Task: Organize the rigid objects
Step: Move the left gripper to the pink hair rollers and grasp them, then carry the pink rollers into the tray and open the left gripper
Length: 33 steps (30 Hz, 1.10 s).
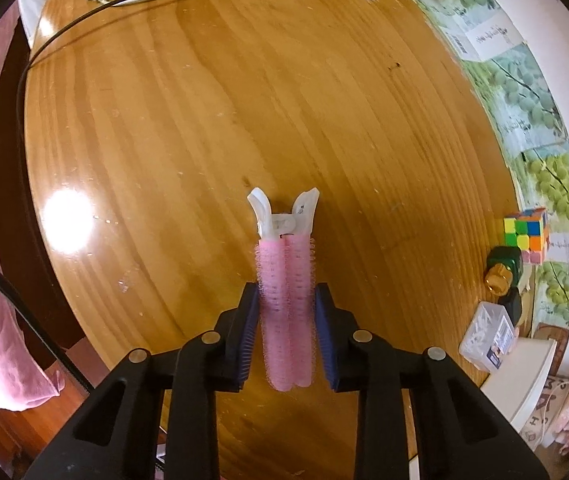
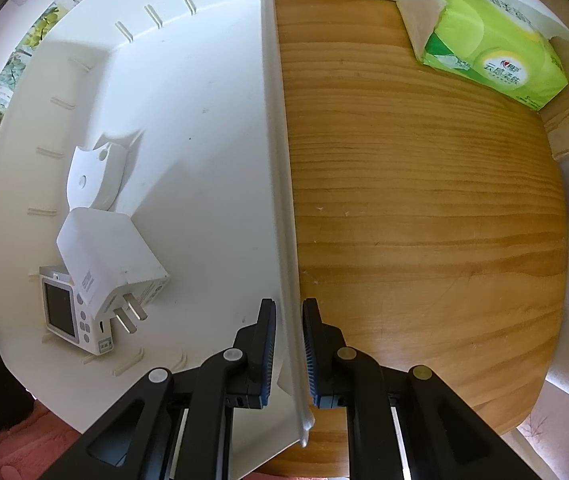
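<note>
Down on the left wrist view, our left gripper (image 1: 287, 304) had clamped its pads on the one pink hair-roller clip (image 1: 285, 280), lying on the wooden table (image 1: 204, 120), likely to carry it off; one puzzle cube (image 1: 526, 232) waited aside. Over on the right, our right gripper (image 2: 288, 344) pinched the white bin (image 2: 280, 200) by its rim, steadying it; inside we counted one charger (image 2: 108, 256), one small screen device (image 2: 68, 312).

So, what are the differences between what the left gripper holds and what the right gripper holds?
The left gripper is shut on a pink hair roller clip, a small soft-looking fuzzy thing; the right gripper is shut on the white bin's rim, a thin, smooth, hard edge. The clip lies whole between the pads; the rim runs far past them. The clip is one loose item, while the bin holds a white charger. Both are gripped over the wooden table.
</note>
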### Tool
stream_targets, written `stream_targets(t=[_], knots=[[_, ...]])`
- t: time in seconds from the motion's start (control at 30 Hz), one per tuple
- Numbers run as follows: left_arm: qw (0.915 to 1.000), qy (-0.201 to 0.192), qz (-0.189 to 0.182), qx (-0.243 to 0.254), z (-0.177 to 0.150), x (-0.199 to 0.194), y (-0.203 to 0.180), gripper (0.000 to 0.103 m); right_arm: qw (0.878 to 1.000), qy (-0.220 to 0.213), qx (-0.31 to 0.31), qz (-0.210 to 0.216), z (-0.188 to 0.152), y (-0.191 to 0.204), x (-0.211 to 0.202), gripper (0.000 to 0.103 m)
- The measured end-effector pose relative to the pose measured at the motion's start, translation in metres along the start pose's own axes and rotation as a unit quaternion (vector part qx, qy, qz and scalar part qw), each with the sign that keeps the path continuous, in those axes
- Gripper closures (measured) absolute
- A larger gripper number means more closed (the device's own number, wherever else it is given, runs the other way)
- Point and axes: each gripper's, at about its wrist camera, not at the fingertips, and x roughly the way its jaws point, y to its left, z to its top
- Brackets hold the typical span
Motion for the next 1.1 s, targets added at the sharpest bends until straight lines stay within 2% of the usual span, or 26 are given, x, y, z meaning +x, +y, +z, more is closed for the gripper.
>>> stream_targets(t=[0.3, 0.47, 0.73, 1.1], knots=[[0.9973, -0.01, -0.033, 0.066, -0.007, -0.015, -0.031, 0.074, 1.0, -0.003, 0.006, -0.005, -0.001, 0.001, -0.002, 0.088], [0.9908, -0.026, -0.058, 0.119, -0.014, -0.039, -0.056, 0.074, 1.0, -0.005, 0.014, -0.008, -0.004, 0.002, -0.004, 0.088], [0.9731, -0.062, -0.089, 0.203, -0.033, -0.075, -0.111, 0.074, 1.0, -0.008, 0.018, -0.005, -0.005, 0.002, -0.004, 0.088], [0.9404, -0.079, -0.127, 0.305, -0.082, -0.107, -0.169, 0.074, 1.0, -0.01, 0.012, 0.014, -0.004, -0.011, -0.009, 0.088]])
